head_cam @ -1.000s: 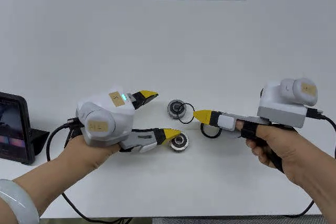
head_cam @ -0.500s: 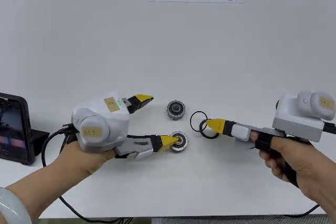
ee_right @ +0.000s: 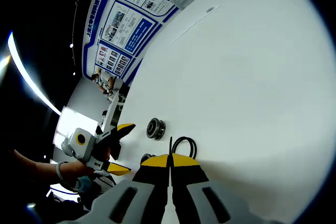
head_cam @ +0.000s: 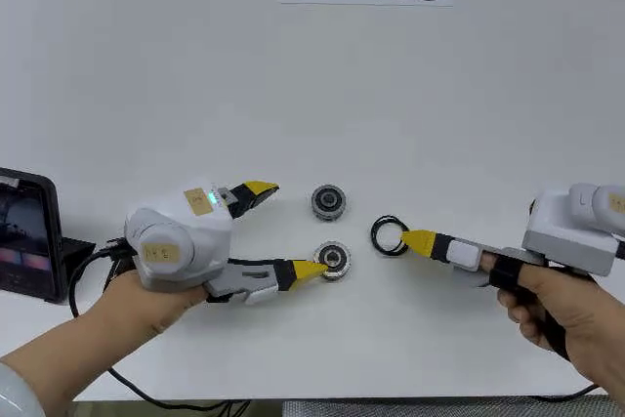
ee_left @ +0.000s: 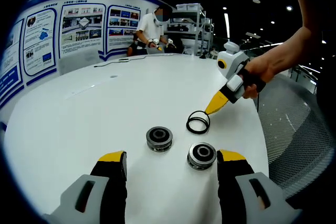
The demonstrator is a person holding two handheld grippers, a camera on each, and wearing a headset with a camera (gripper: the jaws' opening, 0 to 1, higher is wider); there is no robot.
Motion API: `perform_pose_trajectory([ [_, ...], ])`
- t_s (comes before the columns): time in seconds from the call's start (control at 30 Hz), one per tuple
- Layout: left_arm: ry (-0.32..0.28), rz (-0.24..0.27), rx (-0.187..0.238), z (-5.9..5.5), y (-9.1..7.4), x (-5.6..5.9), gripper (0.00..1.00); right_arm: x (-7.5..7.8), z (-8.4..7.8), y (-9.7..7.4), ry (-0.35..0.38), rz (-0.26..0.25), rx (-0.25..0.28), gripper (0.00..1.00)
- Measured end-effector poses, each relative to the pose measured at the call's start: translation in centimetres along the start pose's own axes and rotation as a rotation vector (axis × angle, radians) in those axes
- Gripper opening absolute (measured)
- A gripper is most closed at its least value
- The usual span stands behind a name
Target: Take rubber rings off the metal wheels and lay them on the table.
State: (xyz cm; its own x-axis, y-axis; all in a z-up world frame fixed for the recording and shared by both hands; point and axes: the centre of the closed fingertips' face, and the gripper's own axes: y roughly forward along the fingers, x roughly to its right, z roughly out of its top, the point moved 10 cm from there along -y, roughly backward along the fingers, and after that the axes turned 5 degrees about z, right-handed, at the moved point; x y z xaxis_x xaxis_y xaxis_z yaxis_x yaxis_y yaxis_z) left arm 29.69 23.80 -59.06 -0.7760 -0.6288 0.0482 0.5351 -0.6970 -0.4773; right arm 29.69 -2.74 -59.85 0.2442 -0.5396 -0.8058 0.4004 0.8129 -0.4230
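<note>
left hand-held gripper (head_cam: pixel 287 228): jaws wide, holding nothing. near metal wheel (head_cam: pixel 333 259) lies flat on the worktop (head_cam: pixel 293 95), at 3 o'clock of the lower jaw tip and just beside it. far metal wheel (head_cam: pixel 328 201) at 12 o'clock of the near one. left judged nearer both. rubber rings (head_cam: pixel 388 234) lie at 9 o'clock of the right hand-held gripper (head_cam: pixel 415 240), jaws closed, tip at their rim.

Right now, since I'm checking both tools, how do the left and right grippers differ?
The left gripper has its jaws spread wide; the right gripper has them closed together. The left gripper's near tip is at a metal wheel; the right gripper's tip is at the black rubber rings on the table. Both have yellow tips.
</note>
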Motion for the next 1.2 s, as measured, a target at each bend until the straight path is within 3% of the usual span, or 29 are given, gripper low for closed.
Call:
perform_pose_trajectory([
  [0.37, -0.009, -0.013, 0.009, -0.4, -0.7, 0.6, 0.76, 0.2, -0.3, 0.1, -0.063, -0.025, -0.016, 0.02],
  [0.73, -0.028, -0.006, 0.007, -1.0, -1.6, 0.9, 0.78, 0.2, -0.3, -0.2, -0.139, -0.042, -0.032, 0.10],
  [0.97, -0.035, -0.003, 0.013, -1.1, -2.4, 1.1, 0.79, 0.0, -0.3, -0.5, -0.223, -0.039, -0.052, 0.17],
  [1.2, -0.042, 0.005, 0.014, -1.2, -2.9, 1.2, 0.80, -0.6, -0.4, -0.9, -0.380, -0.033, -0.063, 0.28],
])
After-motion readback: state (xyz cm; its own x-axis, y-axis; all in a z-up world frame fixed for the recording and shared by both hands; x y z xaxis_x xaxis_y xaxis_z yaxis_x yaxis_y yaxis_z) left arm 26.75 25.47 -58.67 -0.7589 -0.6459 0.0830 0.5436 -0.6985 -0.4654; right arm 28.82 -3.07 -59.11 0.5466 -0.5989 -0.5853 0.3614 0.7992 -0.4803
